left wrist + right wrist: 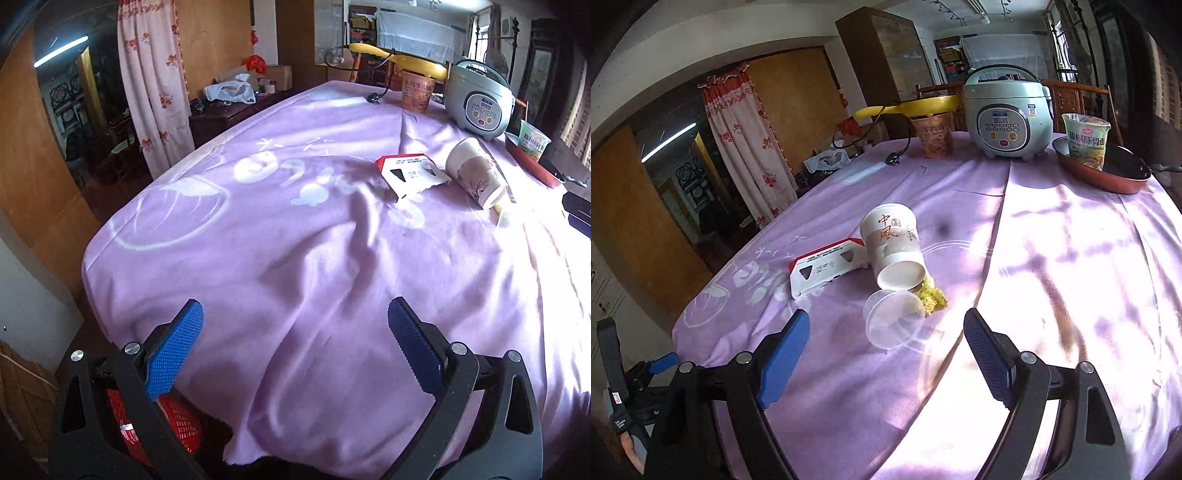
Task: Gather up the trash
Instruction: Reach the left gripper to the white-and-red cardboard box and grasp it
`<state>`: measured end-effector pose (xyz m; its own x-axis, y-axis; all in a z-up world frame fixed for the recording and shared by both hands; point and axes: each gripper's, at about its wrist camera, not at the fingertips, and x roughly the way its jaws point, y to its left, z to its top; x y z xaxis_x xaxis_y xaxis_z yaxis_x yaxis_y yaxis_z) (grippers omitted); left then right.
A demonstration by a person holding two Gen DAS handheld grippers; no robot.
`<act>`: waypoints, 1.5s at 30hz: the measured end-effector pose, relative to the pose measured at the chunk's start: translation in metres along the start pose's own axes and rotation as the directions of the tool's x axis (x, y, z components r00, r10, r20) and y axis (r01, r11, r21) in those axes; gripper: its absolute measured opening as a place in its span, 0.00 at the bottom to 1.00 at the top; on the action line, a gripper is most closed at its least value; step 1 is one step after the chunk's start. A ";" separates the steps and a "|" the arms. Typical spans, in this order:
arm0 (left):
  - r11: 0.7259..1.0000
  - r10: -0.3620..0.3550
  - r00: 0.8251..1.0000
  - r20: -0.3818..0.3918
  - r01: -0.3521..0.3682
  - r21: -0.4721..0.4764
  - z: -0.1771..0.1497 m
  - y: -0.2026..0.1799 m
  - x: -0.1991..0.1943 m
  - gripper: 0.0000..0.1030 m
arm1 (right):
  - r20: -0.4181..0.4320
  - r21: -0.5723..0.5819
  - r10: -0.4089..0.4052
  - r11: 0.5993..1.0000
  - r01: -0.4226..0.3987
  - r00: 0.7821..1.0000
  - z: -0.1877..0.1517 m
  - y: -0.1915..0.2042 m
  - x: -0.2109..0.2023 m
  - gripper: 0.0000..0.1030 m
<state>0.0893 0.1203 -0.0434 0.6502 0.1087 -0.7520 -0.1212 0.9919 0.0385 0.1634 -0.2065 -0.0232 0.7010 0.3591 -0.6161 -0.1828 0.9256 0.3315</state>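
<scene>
Approach step: both grippers, left gripper (295, 325) and right gripper (886, 332), jaws spread, empty; next, close on clear plastic cup (892, 323) on table (1052, 258).

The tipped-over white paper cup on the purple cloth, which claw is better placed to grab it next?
Probably the right claw: it is open and empty, with the tipped white paper cup straight ahead. From the open left claw, the cup lies far off to the right.

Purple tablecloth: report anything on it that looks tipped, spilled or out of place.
The paper cup lies tipped on its side mid-table, a clear plastic lid loose at its mouth and a crumpled yellow scrap beside it. A red-and-white carton lies flattened next to it. A noodle cup stands inside the red pan.
</scene>
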 end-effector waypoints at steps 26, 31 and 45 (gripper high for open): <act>0.956 0.056 0.997 -0.061 -0.036 0.290 0.113 -0.134 0.138 0.94 | -0.048 0.258 0.018 0.966 -0.005 0.999 0.008 -0.075 0.039 0.82; 0.948 0.040 0.998 -0.047 -0.024 0.316 0.120 -0.143 0.151 0.94 | -0.053 0.239 0.014 0.971 -0.001 0.999 0.009 -0.072 0.040 0.82; 0.976 -0.127 0.983 -0.136 0.148 0.162 0.124 -0.115 0.164 0.94 | -0.053 0.111 -0.012 0.994 0.018 0.999 0.002 -0.044 0.040 0.82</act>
<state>0.3029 0.0319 -0.0890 0.5525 -0.0278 -0.8330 0.0995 0.9945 0.0328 0.2010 -0.2326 -0.0608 0.6658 0.3539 -0.6569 -0.0928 0.9128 0.3977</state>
